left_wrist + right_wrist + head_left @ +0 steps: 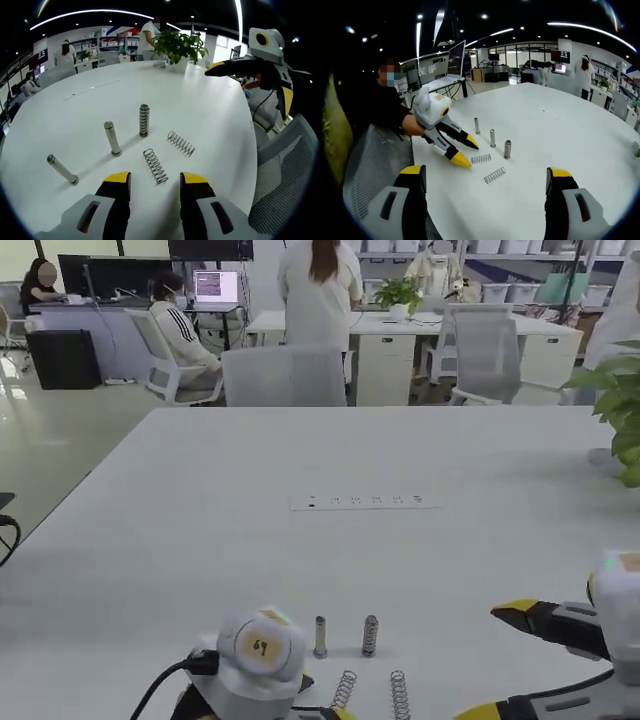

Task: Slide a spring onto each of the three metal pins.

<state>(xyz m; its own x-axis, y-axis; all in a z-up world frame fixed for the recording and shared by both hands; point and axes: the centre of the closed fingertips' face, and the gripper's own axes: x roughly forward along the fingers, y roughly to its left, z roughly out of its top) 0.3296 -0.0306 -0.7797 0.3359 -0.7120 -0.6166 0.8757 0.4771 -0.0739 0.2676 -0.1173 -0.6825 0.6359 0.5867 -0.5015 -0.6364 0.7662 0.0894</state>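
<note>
Looking along my left gripper (156,177), I see its yellow-tipped jaws spread and holding nothing at the bottom of the frame. On the white bench (215,125), from left to right, stand a bare pin (62,169) at lower left, a second bare pin (112,138), and a sprung pin (144,120) at centre. Two loose springs lie flat to the right: the near spring (155,165) just ahead of the jaws, the far spring (180,143) beside it. My right gripper (485,172) has its jaws wide apart, holding nothing.
</note>
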